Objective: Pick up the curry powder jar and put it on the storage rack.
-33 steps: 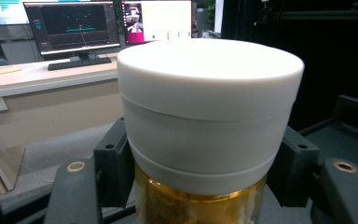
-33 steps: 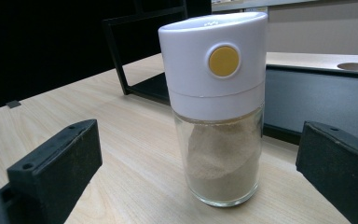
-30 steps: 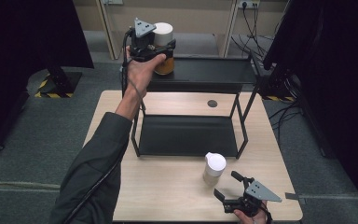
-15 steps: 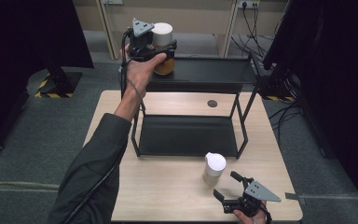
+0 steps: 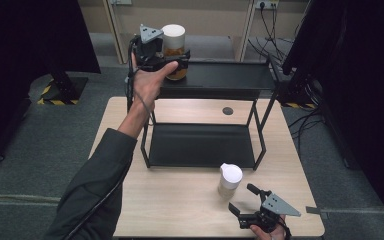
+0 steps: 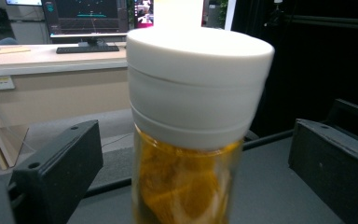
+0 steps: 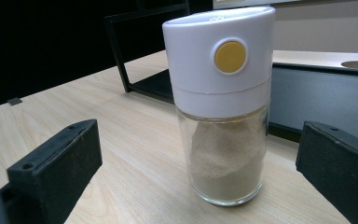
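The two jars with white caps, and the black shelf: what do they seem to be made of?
Jar with amber contents: clear body, likely glass; cap matte white, probably plastic. Shaker jar with beige powder: clear body with a thick base, likely glass; smooth white plastic-looking cap with a yellow button. Black shelf: thin matte black frame, probably painted metal.

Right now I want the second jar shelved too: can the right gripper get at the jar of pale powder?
Probably yes: the right gripper stands open just short of the powder jar, nothing on the table between them.
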Available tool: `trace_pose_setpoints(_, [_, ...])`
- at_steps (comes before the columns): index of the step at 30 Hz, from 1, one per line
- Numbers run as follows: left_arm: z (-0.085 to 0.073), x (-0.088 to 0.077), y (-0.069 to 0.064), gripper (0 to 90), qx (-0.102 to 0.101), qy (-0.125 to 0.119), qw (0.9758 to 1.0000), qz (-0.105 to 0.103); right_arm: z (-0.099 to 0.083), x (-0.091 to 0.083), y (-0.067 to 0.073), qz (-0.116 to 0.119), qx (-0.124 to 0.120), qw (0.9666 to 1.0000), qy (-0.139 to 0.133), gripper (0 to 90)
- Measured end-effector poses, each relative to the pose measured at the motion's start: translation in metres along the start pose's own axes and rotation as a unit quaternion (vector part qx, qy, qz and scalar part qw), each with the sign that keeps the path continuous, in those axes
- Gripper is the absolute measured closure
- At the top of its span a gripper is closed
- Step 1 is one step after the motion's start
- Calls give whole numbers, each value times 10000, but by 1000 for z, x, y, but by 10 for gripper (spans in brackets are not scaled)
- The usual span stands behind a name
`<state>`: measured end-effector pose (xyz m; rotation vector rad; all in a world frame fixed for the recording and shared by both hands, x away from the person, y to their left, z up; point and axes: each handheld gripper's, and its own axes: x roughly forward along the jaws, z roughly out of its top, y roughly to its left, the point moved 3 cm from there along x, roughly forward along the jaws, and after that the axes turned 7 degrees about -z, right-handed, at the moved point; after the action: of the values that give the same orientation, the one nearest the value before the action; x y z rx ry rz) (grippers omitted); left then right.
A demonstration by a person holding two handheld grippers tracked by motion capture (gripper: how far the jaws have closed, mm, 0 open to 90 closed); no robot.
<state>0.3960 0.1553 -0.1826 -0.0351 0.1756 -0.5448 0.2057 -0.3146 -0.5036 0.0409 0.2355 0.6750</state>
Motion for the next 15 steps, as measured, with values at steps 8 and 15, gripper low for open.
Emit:
trace_pose_setpoints(8, [-12,-12,-5,23,-26,-108,9999,-78,0,1,0,-4,10,10000,18,5])
trace_pose_setpoints(15, [-25,-22,-6,21,-35,-216,9996,-169,-1,0,-1,-22,31,10000,4,5])
